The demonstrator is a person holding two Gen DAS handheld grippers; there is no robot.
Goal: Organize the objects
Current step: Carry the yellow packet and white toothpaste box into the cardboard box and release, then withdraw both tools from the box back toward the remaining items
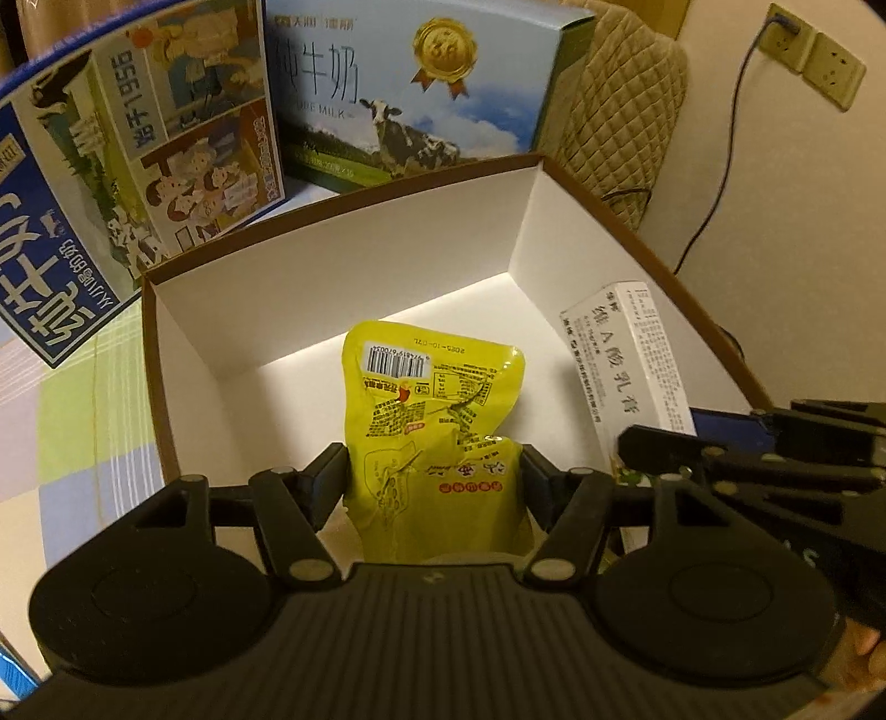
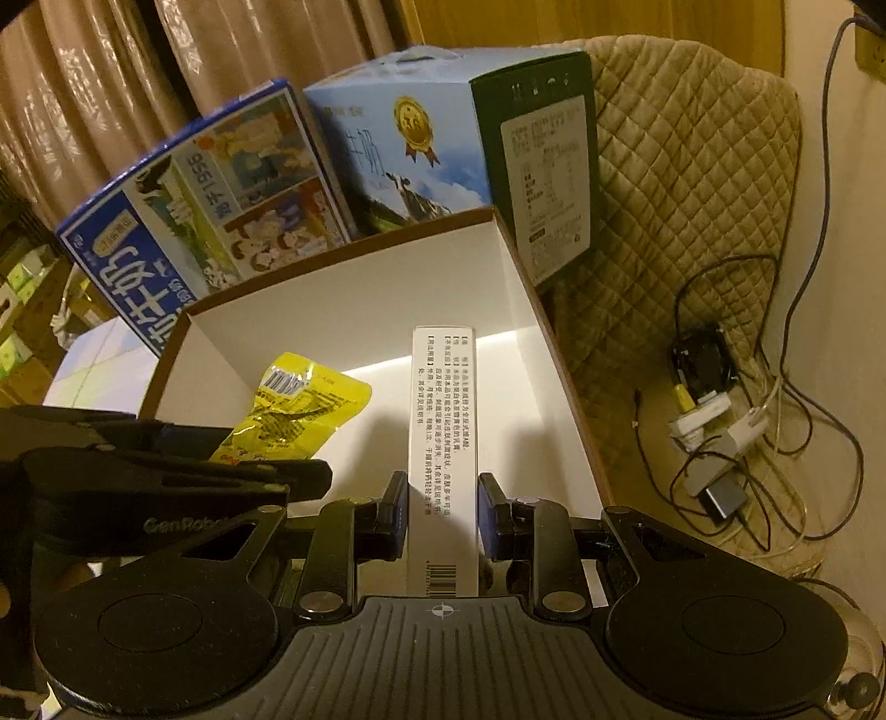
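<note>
An open box with white inner walls and a brown rim [image 1: 343,249] [image 2: 354,310] lies ahead of both grippers. My left gripper [image 1: 432,471] is shut on a yellow snack pouch [image 1: 426,399], which hangs over the box's inside. That pouch [image 2: 299,410] also shows at the left of the right wrist view, held by the left gripper [image 2: 260,462]. My right gripper [image 2: 440,512] is shut on a long white carton with printed text [image 2: 443,421], which points into the box. The same carton [image 1: 626,354] appears at the right in the left wrist view, with the right gripper [image 1: 736,437] behind it.
Two milk cartons stand behind the box: a blue illustrated one [image 1: 138,166] [image 2: 210,210] and one with a cow and gold medal [image 1: 410,88] [image 2: 421,144]. A quilted cover [image 2: 692,166] lies to the right, with cables and chargers [image 2: 714,421] on it. Wall sockets [image 1: 808,50] sit at upper right.
</note>
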